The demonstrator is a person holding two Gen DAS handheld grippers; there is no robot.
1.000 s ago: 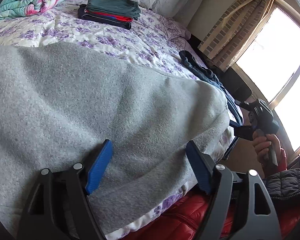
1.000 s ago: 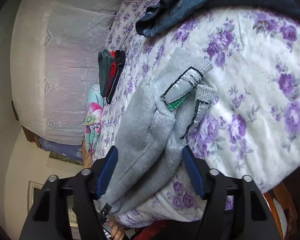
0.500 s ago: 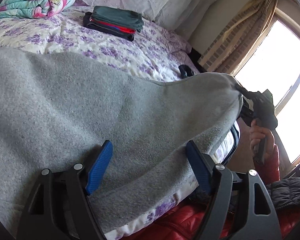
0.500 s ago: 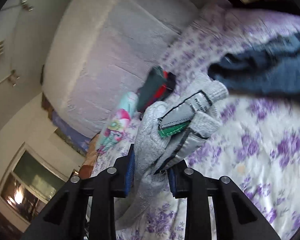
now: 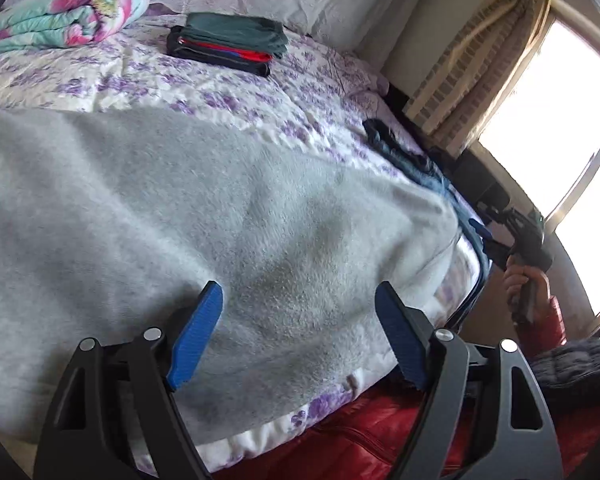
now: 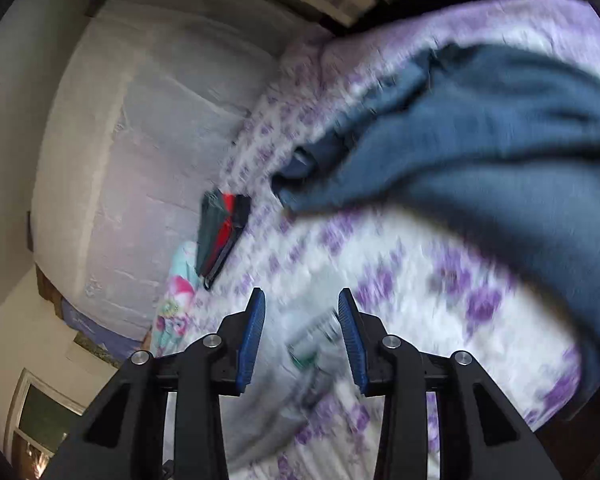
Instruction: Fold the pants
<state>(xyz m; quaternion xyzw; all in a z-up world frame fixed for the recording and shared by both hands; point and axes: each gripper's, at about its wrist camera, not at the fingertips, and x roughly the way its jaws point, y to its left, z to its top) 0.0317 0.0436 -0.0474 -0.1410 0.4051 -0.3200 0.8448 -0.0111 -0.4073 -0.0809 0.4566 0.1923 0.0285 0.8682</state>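
The grey pants (image 5: 180,208) lie spread flat across the flowered bed sheet (image 5: 260,92). My left gripper (image 5: 298,320) hovers over their near edge, its jaws wide and still opening, and the blue pads do not press the cloth. In the blurred right wrist view, my right gripper (image 6: 302,300) has its jaws opening. The pants' waistband with its label (image 6: 312,344) lies loose between and below them, not pinched. The left wrist view shows the right gripper (image 5: 486,238) at the bed's right edge, held by a hand in a red sleeve.
A heap of blue jeans (image 6: 480,140) lies on the bed's far right side (image 5: 412,160). A stack of folded clothes (image 5: 228,44) and a rolled floral quilt (image 5: 60,20) sit near the headboard. A bright window (image 5: 560,120) is on the right. A red jacket (image 5: 360,432) is close below.
Half a second ago the right gripper was shut on the waistband and held that end raised. Now it has let go and the pants lie flat again. The left gripper has stayed put.
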